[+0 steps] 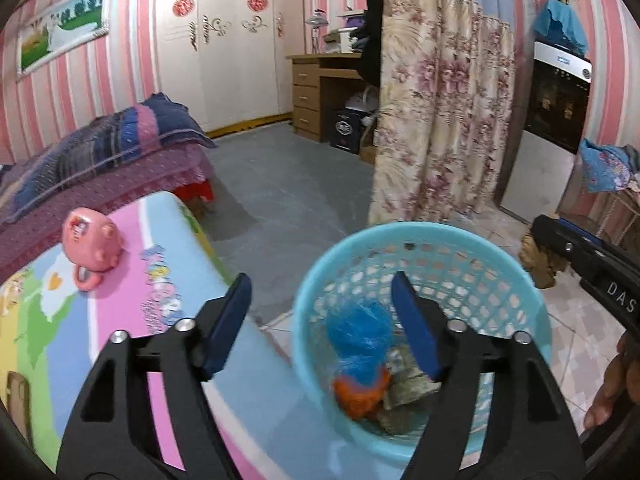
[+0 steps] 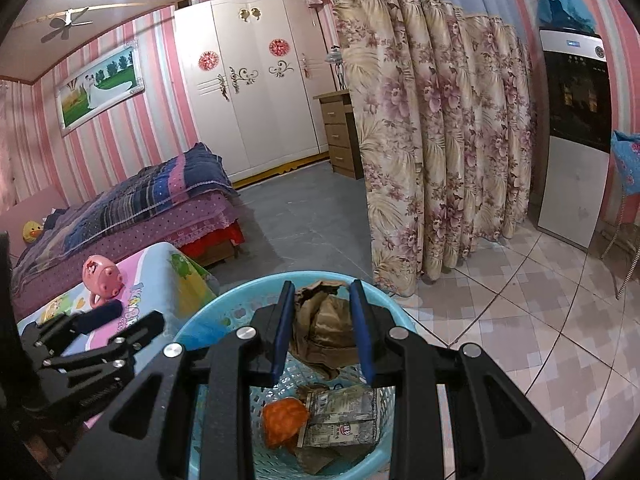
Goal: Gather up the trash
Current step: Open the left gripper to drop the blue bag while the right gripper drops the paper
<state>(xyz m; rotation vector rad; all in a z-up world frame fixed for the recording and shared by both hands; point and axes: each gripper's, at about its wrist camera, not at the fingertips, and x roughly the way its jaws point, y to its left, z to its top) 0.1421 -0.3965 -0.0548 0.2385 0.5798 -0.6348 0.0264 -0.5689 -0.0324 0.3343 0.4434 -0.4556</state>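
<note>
Left wrist view, far left: pink piggy bank [image 1: 93, 249] sits on the cartoon mat [image 1: 120, 320], left of centre. Left gripper [image 1: 322, 322] at lower centre, jaws spread wide with nothing between the pads; its right finger hangs over the blue basket [image 1: 532, 304], the left one over the mat edge. In the basket, lower centre: blue wad [image 1: 358, 338] on top of an orange wad [image 1: 360, 394], wrappers [image 1: 404, 400] beside them. Right wrist view: left gripper shows at lower left, over the mat. Right gripper [image 2: 322, 328] at centre, jaws partly closed, clamped on crumpled brown paper [image 2: 324, 324], held above the basket. Floral curtain [image 2: 440, 140] fills the upper right.
</note>
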